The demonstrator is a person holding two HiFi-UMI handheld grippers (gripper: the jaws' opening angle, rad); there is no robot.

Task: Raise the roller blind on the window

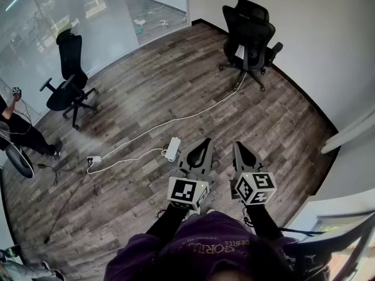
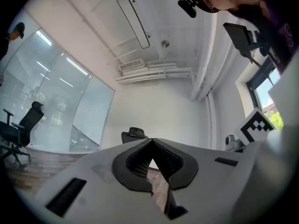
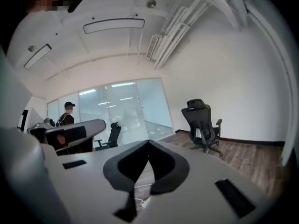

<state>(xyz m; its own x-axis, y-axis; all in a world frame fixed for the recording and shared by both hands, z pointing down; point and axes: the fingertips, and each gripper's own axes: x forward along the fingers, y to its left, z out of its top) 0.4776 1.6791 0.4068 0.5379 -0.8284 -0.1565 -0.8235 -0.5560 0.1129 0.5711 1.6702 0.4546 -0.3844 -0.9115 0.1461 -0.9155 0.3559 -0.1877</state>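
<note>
Both grippers are held side by side over the wooden floor (image 1: 176, 86), in front of the person's body. My left gripper (image 1: 205, 141) is shut, its jaws meeting at the tip with nothing between them, as the left gripper view confirms (image 2: 150, 142). My right gripper (image 1: 239, 147) is also shut and empty, its pads touching in the right gripper view (image 3: 148, 143). The window (image 1: 343, 224) lies at the lower right of the head view and at the right edge of the left gripper view (image 2: 264, 91). No roller blind or cord can be made out.
A black office chair (image 1: 249, 31) stands by the far white wall, another chair (image 1: 68, 86) by the glass wall (image 1: 58, 22). A white power strip (image 1: 172, 148) and its cable (image 1: 193, 113) lie on the floor ahead. A person (image 1: 23, 132) stands at the far left.
</note>
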